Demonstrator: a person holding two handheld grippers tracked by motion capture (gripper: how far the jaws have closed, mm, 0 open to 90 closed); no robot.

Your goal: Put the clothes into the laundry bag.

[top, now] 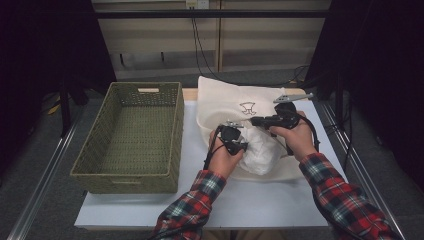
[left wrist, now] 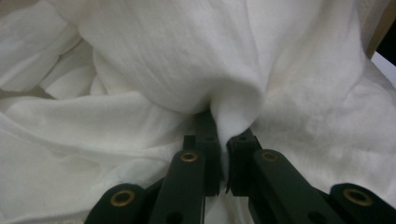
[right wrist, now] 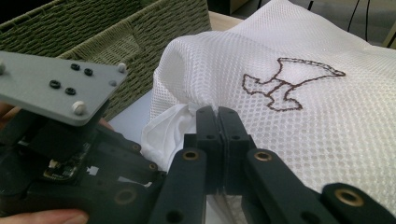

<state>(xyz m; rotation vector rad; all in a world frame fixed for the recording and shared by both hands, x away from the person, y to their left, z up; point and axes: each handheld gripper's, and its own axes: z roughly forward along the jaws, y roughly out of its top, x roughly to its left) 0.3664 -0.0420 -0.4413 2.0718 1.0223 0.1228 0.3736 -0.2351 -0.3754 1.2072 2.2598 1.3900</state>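
The left gripper (top: 234,141) has its jaws closed on a pinched fold of the white cloth (left wrist: 154,70), and the right gripper (top: 272,120) has its jaws pressed together on the edge of the white mesh bag (right wrist: 327,116) at its opening. The work in hand looks like moving the cloth through the mouth of the bag, though which way I cannot tell.

The largest thing on the table (top: 210,200) is the woven basket (top: 131,137), standing open and empty at the left, well apart from both hands. To its right lies the mesh bag, spread from near the person out to the far edge of the table, with a small stitched brown figure (right wrist: 285,84) on its upper face. The bunched cloth (top: 260,150) sits at the near end of the bag, between the two grippers, partly inside the mesh.

What could go wrong, as I judge it: the left jaws hold only a narrow pleat, so a sharp pull could let the fabric slip free. The right jaws grip just the mesh rim; if that hold gives, the mouth would fall shut and snag the cloth. If the left jaws have also caught a layer of mesh, which the pictures do not settle, bag and cloth would drag together
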